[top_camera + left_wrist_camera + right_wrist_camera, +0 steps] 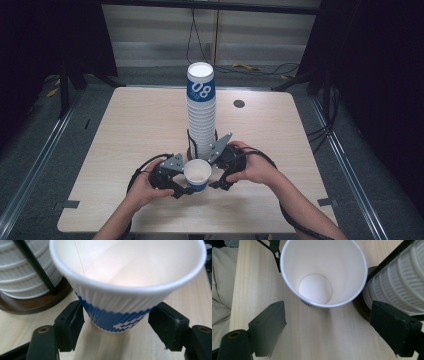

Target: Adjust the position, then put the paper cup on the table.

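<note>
Left gripper view: paper cup (117,315) stands between the wide-open left tongs (117,332), untouched.

1. High view: you look forward and down from above your side of the table (125,130), far enough to take in its whole top.
2. Left gripper view: low, very near the paper cup (120,290), seen from the side.
3. Right gripper view: steeply downward into that cup (322,272).
4. All three share the cup and the cup stack (201,107).
</note>
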Motion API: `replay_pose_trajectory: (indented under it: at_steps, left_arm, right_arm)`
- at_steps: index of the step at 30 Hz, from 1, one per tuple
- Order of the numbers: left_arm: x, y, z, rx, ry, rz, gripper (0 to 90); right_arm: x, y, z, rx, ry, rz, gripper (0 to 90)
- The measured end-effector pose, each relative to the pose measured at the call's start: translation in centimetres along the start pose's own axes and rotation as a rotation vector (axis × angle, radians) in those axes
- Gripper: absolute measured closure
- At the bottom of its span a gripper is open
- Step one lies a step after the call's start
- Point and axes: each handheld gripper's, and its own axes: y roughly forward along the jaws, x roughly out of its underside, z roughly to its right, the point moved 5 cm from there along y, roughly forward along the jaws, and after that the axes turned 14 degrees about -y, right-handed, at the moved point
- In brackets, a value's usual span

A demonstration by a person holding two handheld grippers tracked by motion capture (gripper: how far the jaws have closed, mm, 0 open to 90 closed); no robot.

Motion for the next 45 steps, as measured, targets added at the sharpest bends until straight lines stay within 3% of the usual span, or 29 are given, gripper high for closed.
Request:
replay_pose_trajectory:
  at_steps: [2, 9, 13, 17, 20, 27, 28, 29, 33, 37, 39, 41, 44, 45]
  left_arm:
    - [0.1, -0.1, -0.1, -0.013, -0.007, -0.010, 22.0]
    - [0.5, -0.8, -0.4, -0.013, -0.016, -0.025, 17.9]
    - [0.7, -1.4, -0.8, -0.024, -0.049, -0.015, 16.6]
    - [0.8, -1.9, -0.9, -0.035, -0.054, -0.008, 16.5]
    - [1.1, -2.3, -1.2, -0.043, -0.053, -0.041, 16.5]
    - [1.1, -3.2, -1.3, -0.060, -0.061, -0.027, 16.8]
    - [1.2, -3.2, -1.3, -0.058, -0.072, -0.021, 16.8]
    - [1.3, -3.4, -1.5, -0.068, -0.061, -0.048, 16.8]
    - [1.5, -3.5, -1.6, -0.069, -0.075, -0.020, 16.8]
    - [1.9, -3.8, -1.8, -0.090, -0.076, -0.045, 17.0]
    - [2.0, -4.0, -1.8, -0.073, -0.091, -0.036, 16.9]
    - [2.1, -4.1, -2.0, -0.093, -0.079, -0.057, 17.1]
    - [2.0, -4.4, -2.2, -0.085, -0.090, -0.028, 17.0]
    - [2.0, -4.5, -2.3, -0.087, -0.084, -0.040, 17.0]
  right_arm:
    - [0.1, 0.0, -0.1, -0.004, 0.014, -0.006, 12.8]
    - [0.5, 0.1, -0.2, -0.001, 0.018, 0.000, 12.8]
    - [1.1, 0.1, 0.0, 0.000, 0.031, 0.014, 12.8]
    - [1.5, 0.0, -0.1, 0.009, 0.044, 0.012, 12.9]
    - [1.7, -0.1, -0.3, 0.013, 0.054, 0.029, 12.9]
    - [2.3, -0.2, -0.7, 0.018, 0.085, 0.040, 13.0]
    - [2.4, -0.2, -0.8, 0.019, 0.084, 0.038, 12.9]
    - [2.5, -0.2, -0.8, 0.017, 0.084, 0.042, 13.0]
    - [2.4, -0.2, -0.9, 0.017, 0.089, 0.039, 12.9]
    - [2.3, -0.3, -0.7, 0.020, 0.087, 0.047, 13.0]
    - [2.3, -0.2, -0.6, 0.025, 0.091, 0.053, 13.0]
    - [2.4, -0.2, -0.7, 0.024, 0.097, 0.055, 12.9]
    - [2.7, -0.2, -0.8, 0.032, 0.106, 0.076, 12.9]
    - [2.9, -0.3, -0.8, 0.035, 0.119, 0.072, 12.9]
